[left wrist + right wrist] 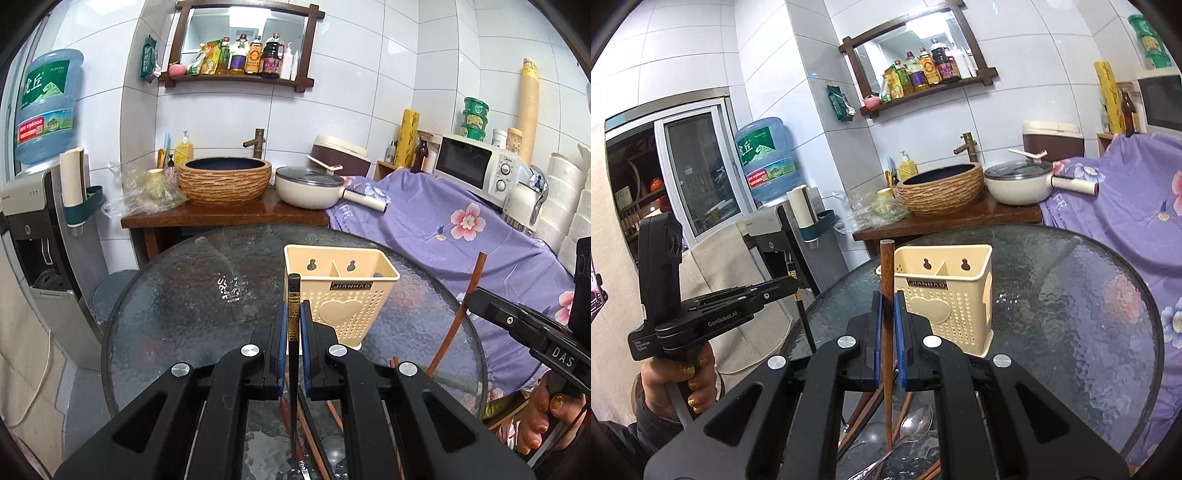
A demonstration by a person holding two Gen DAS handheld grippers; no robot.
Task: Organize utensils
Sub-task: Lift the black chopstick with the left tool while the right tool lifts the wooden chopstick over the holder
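Lettering "JIANHAO" marks the cream perforated plastic holder [341,291] at our twelve o'clock on pebbled glass. We clamp a black gold-banded chopstick [294,325] in our left gripper [293,314], a brown wooden chopstick [887,295] in our right gripper [888,306].

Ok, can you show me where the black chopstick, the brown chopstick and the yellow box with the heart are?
black chopstick [294,314]: left wrist view, on its gold-patterned band.
brown chopstick [887,273]: right wrist view, on its upper shaft.
yellow box [964,314]: right wrist view, on its perforated front wall.
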